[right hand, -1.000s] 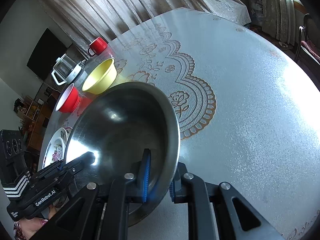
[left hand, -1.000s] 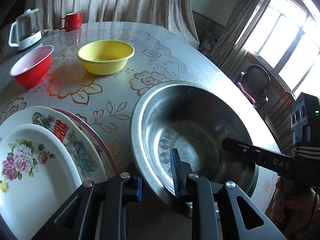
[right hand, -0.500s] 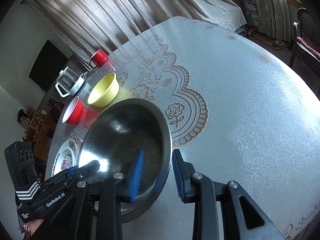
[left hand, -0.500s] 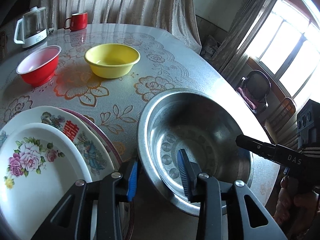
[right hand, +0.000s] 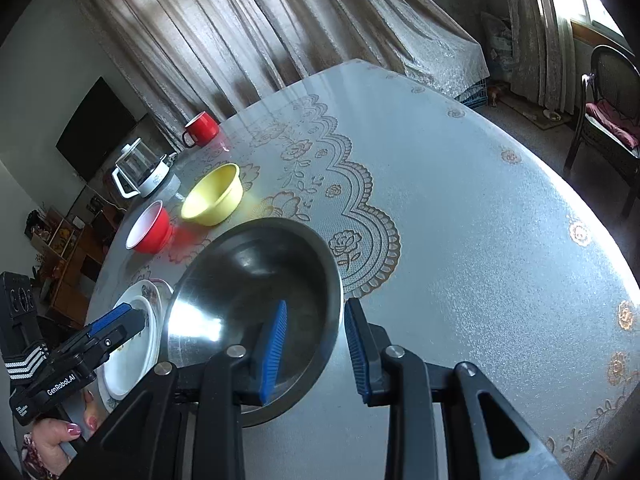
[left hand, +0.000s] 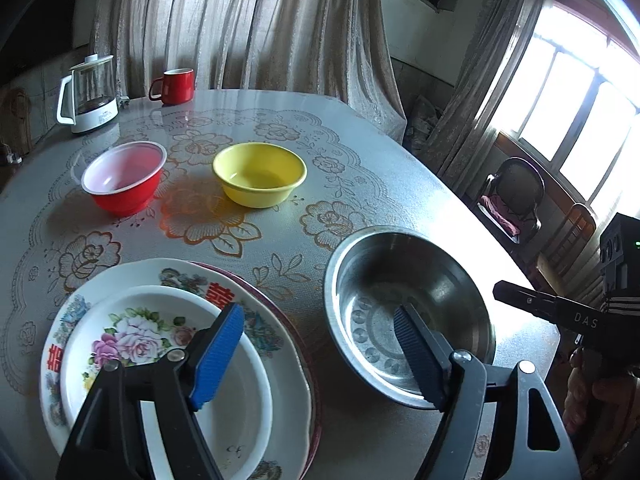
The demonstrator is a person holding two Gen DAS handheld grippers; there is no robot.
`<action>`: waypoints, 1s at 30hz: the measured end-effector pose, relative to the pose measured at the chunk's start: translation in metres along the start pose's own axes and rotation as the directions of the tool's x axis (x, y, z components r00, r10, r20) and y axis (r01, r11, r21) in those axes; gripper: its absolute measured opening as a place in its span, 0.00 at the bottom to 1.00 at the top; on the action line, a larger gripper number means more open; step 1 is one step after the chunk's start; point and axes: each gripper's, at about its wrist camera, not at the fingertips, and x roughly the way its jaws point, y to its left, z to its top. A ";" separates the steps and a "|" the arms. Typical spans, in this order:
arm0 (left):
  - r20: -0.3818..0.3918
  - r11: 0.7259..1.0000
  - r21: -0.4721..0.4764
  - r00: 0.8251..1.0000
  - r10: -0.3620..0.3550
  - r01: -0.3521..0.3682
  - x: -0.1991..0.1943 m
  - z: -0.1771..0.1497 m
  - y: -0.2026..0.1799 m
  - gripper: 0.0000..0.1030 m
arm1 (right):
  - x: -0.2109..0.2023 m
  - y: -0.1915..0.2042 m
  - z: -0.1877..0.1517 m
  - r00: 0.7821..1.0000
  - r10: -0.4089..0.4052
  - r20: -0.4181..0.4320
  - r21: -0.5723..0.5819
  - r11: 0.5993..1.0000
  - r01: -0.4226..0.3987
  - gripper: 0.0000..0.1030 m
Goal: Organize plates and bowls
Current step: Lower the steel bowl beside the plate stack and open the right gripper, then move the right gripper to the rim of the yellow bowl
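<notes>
Steel bowl: sitting upright on the worktop near its close edge, just right of the plate stack, with nothing inside it
Left gripper: hovering above the gap between the plates and the steel bowl; its jaws are opening and standing wide apart, one blue pad over the plates, the other over the steel bowl's inside, nothing pressed between them
Right gripper: its jaws are standing apart astride the steel bowl's near right rim, one pad inside and one outside, neither pad pressing on the metal as far as the right wrist view shows
Plate stack: three plates appear to be lying nested at the near left of the worktop, a small rose-patterned one on top of a larger one with red characters, and a dark-rimmed one showing beneath
Yellow bowl: standing alone farther back, well apart from the steel bowl
Red bowl: standing alone beside the yellow bowl, white inside, empty
Done so far: the plates are looking gathered into one pile, and the steel bowl is looking set down and released beside them
Left to do: the yellow and red bowls are probably waiting to be nested into the steel bowl
</notes>
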 end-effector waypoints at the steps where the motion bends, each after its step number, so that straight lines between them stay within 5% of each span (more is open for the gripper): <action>1: 0.000 1.000 -0.010 1.000 0.005 -0.005 -0.003 0.002 0.005 0.82 | -0.001 0.003 0.001 1.000 0.004 0.001 -0.006 1.000 -0.004 0.29; 8: 0.000 0.991 -0.008 0.991 0.133 -0.133 -0.013 0.026 0.031 0.99 | -0.003 0.046 0.015 1.000 0.008 0.006 -0.103 0.995 -0.008 0.30; 12: 0.016 0.977 0.010 0.977 0.214 -0.214 -0.015 0.043 0.042 1.00 | 0.006 0.074 0.031 1.000 0.016 -0.001 -0.154 0.988 -0.016 0.31; 21: -0.003 0.895 0.074 0.897 0.441 -0.440 0.000 0.065 0.062 1.00 | 0.045 0.115 0.073 1.000 0.015 -0.012 -0.203 0.979 -0.017 0.31; 24: 0.005 0.877 0.111 0.883 0.470 -0.468 0.008 0.068 0.064 1.00 | 0.064 0.123 0.082 0.999 0.015 -0.037 -0.205 0.978 -0.022 0.31; 30: -0.023 0.884 0.099 0.887 0.460 -0.456 0.021 0.080 0.074 1.00 | 0.100 0.130 0.095 0.996 0.001 -0.092 -0.207 0.978 -0.020 0.31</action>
